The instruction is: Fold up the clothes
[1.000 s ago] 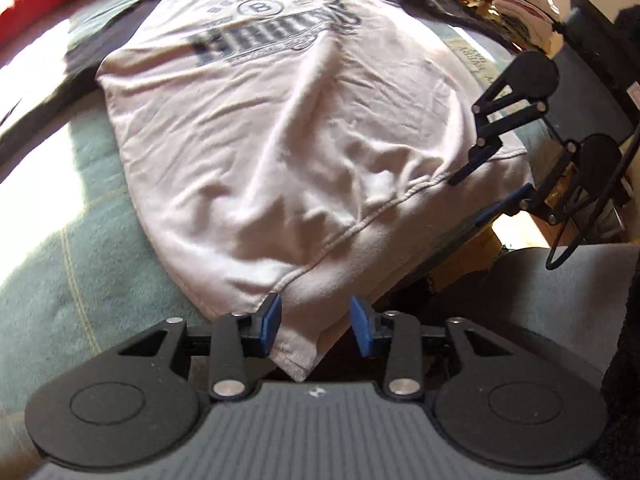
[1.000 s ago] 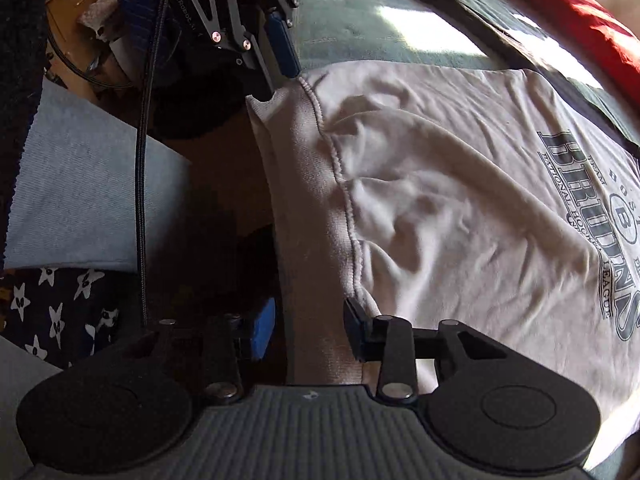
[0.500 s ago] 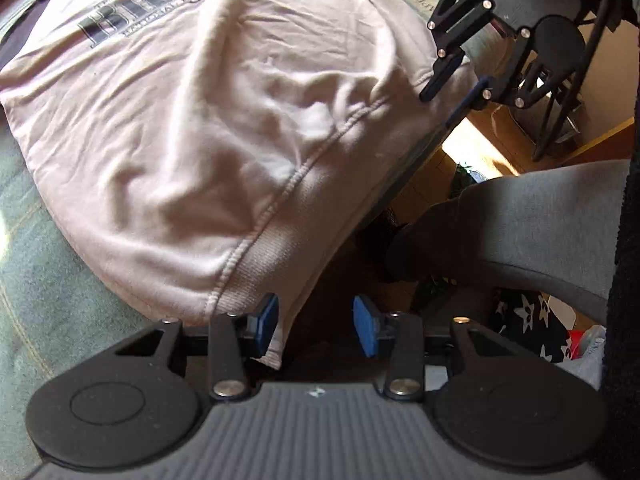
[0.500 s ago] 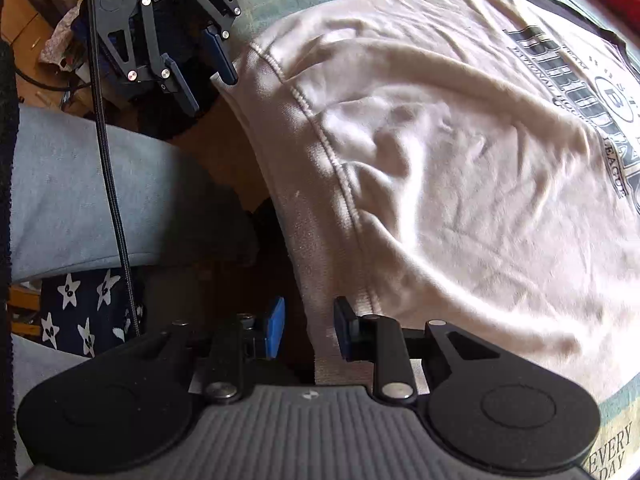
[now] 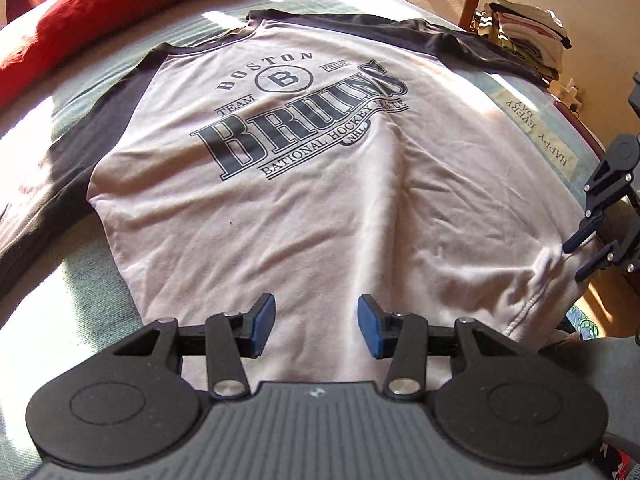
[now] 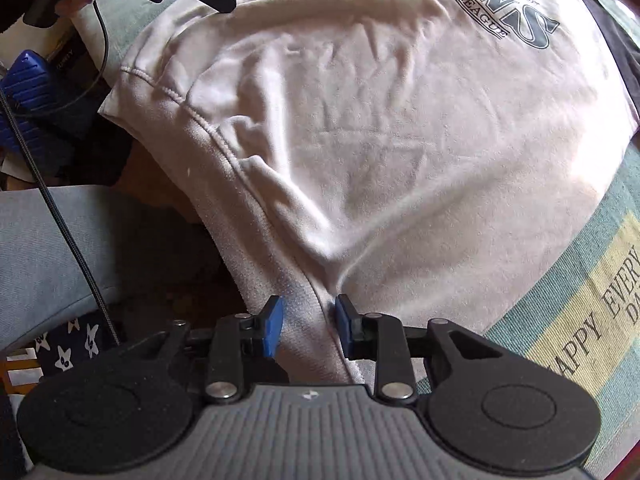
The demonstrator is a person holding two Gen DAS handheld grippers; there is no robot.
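Two hand-held grippers work the shirt [image 5: 320, 208] spread on the bed [image 5: 80, 280]. The right hand-held gripper [image 6: 308, 330] straddles the hem, blue pads apart, hem draping off the bed's edge. The left hand-held gripper [image 5: 316, 326] hovers released above the cloth. Only the left view shows the red pillow [image 5: 140, 4] beyond the collar.
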